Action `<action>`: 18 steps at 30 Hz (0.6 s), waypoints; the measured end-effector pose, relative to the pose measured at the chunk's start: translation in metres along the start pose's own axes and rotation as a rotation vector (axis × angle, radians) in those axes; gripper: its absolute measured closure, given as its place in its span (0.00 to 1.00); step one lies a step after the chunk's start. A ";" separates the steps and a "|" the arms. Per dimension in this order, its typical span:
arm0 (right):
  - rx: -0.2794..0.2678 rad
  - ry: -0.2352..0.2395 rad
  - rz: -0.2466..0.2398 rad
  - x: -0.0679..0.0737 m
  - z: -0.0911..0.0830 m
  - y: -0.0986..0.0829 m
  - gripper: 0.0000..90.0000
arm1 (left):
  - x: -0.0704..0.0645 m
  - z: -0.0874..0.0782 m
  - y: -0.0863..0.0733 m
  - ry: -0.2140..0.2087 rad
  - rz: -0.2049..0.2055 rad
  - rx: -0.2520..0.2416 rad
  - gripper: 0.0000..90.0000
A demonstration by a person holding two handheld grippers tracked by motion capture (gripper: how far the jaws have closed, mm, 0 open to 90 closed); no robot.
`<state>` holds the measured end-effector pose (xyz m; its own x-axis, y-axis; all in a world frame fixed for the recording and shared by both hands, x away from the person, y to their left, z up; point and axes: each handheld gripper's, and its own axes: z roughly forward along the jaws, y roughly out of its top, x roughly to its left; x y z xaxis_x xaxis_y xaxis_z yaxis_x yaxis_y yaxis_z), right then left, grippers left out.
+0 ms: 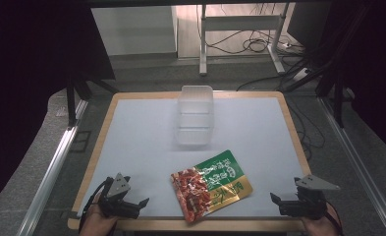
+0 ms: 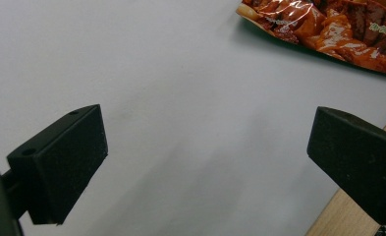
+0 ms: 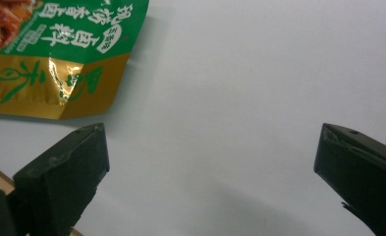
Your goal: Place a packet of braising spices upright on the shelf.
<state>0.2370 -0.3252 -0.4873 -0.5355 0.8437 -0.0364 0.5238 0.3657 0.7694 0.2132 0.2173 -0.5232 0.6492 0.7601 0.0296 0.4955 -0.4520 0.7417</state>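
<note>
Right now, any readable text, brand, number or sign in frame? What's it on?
Snack pouch: large white Chinese characters on the green panel, clearest in the right gripper view; I can't transcribe them reliably.
Pouch gold band: green brush-style characters, not legible.
Small white print along the green panel's edge: too small to read.
Clear plastic container, left gripper, right gripper: no text.

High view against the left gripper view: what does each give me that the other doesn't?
High view alone: the clear plastic container beyond the snack pouch, the pouch's green and gold end, and the right gripper. Left gripper view alone: a close look between the left gripper jaws, wide apart with bare table between them. Both: the pouch's red printed end on the table.
</note>
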 end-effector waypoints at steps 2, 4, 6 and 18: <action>-0.005 0.018 0.028 -0.004 0.000 -0.003 0.00 | 0.000 0.000 0.000 0.001 0.002 0.002 0.02; -0.003 0.030 0.038 -0.007 0.002 -0.005 0.00 | -0.001 0.000 0.000 0.003 0.006 0.003 0.02; -0.002 0.039 0.043 -0.007 0.003 -0.005 0.00 | -0.001 0.001 0.000 0.004 0.010 0.004 0.02; -0.019 0.028 0.028 -0.007 0.002 -0.004 0.00 | -0.003 0.001 0.001 0.007 0.023 0.012 0.02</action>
<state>0.2396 -0.3319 -0.4917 -0.5390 0.8423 0.0033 0.5268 0.3341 0.7816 0.2124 0.2144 -0.5235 0.6563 0.7527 0.0518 0.4870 -0.4751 0.7329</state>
